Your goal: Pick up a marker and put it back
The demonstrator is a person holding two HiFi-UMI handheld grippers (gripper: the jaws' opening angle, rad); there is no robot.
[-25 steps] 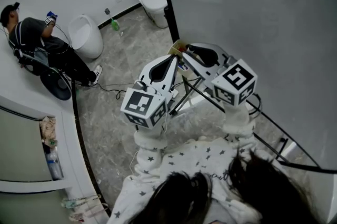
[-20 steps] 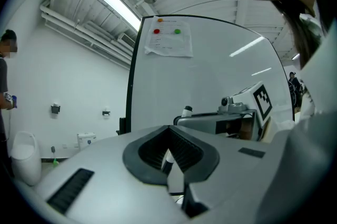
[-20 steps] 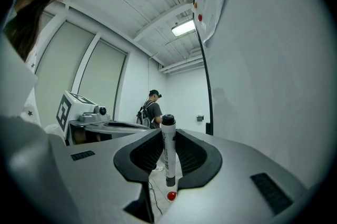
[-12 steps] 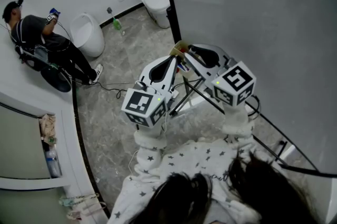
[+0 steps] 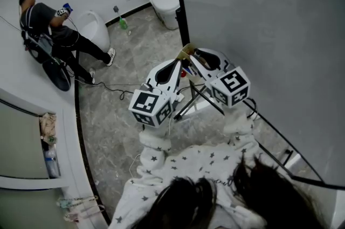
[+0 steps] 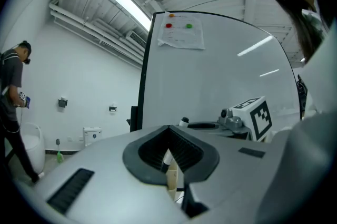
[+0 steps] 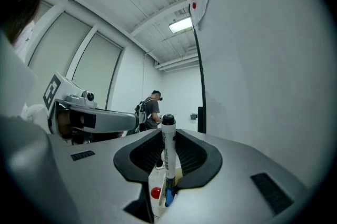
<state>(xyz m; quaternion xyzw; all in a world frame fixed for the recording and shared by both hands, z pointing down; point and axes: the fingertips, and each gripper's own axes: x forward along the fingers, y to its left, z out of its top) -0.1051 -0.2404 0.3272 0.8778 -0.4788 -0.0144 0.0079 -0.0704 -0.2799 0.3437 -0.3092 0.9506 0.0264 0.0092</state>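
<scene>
Beside the whiteboard, the right gripper clamps a marker upright, which is clear only in its own view. The left gripper, jaws slightly parted, holds nothing.

The right gripper sits lower and closer to the left gripper, and its cube appears smaller. The background person has shifted stance beside the urinal, one foot now placed in front of it.
</scene>
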